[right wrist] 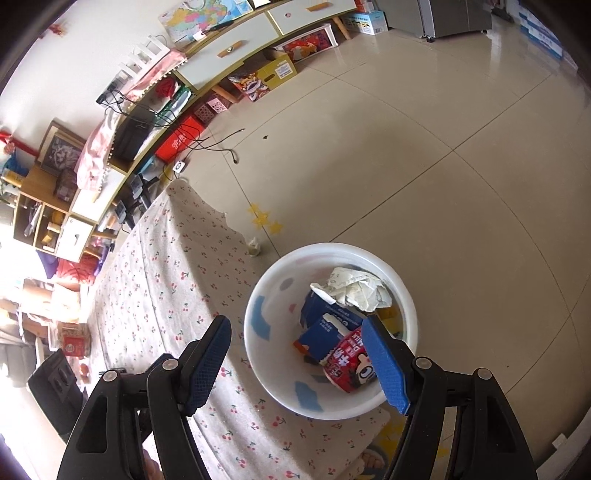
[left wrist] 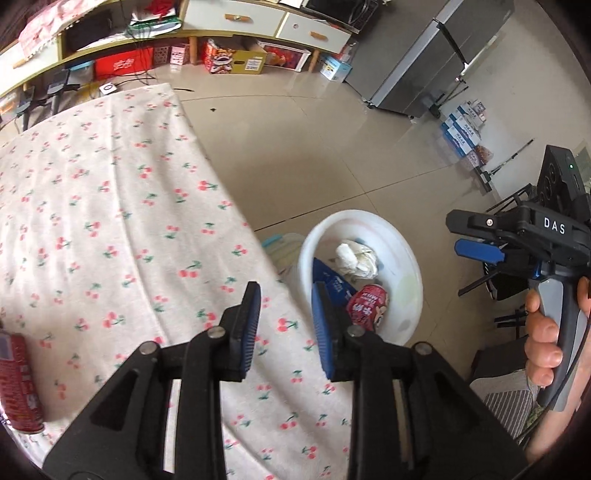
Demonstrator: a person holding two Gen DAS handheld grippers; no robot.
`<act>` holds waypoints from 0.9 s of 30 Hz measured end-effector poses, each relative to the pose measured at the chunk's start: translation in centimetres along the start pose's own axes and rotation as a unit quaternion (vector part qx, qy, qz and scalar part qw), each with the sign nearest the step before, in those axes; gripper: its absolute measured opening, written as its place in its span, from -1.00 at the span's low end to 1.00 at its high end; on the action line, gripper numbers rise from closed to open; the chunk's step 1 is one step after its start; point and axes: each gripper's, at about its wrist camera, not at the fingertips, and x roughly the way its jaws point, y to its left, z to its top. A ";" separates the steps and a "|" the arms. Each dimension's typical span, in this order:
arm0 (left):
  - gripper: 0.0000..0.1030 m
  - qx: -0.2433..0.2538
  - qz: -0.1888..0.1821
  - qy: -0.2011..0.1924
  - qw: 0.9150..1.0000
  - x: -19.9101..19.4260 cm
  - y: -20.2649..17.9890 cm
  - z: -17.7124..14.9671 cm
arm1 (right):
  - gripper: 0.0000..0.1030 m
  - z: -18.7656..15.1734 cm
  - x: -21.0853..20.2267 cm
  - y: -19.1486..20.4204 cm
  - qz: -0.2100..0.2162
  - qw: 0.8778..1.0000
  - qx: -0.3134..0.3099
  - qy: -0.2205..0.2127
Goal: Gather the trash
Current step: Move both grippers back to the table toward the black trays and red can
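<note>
1. The white bin (right wrist: 332,258) stands on the tiled floor (right wrist: 443,166), just beside the bench edge; in it lie crumpled paper (right wrist: 354,291), blue cartons (right wrist: 325,332) and a red milk can (right wrist: 347,365).
2. A red can (left wrist: 16,384) lies on the cherry-print cloth (left wrist: 110,221) covering the bench.
3. The left gripper (left wrist: 286,328) hangs over the bench edge, its jaws narrowly parted and empty.
4. The right gripper (right wrist: 295,369) hovers above the bin, jaws wide, holding nothing.

Glossy beige tiled floor (right wrist: 424,155), low white-drawered cabinet (left wrist: 236,18) behind.
</note>
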 end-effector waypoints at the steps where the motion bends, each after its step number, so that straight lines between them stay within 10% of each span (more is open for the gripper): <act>1: -0.43 -0.006 0.007 0.000 1.000 -0.6 1.0 0.0 | 0.45 0.0 0.0 0.5 0.003 1.000 -0.004 -0.001; 11: -0.36 -0.100 0.116 -0.030 0.988 -10.3 12.6 -0.8 | 0.45 -1.5 1.5 8.3 0.029 0.997 -0.070 0.007; 16: -0.03 -0.154 0.167 -0.059 0.972 -14.8 19.5 -2.8 | 0.45 -3.1 2.4 12.4 0.039 0.993 -0.113 0.017; 27: -0.02 -0.169 0.183 0.006 0.968 -13.1 24.8 -6.5 | 0.45 -10.1 5.5 23.4 0.101 0.962 -0.240 0.087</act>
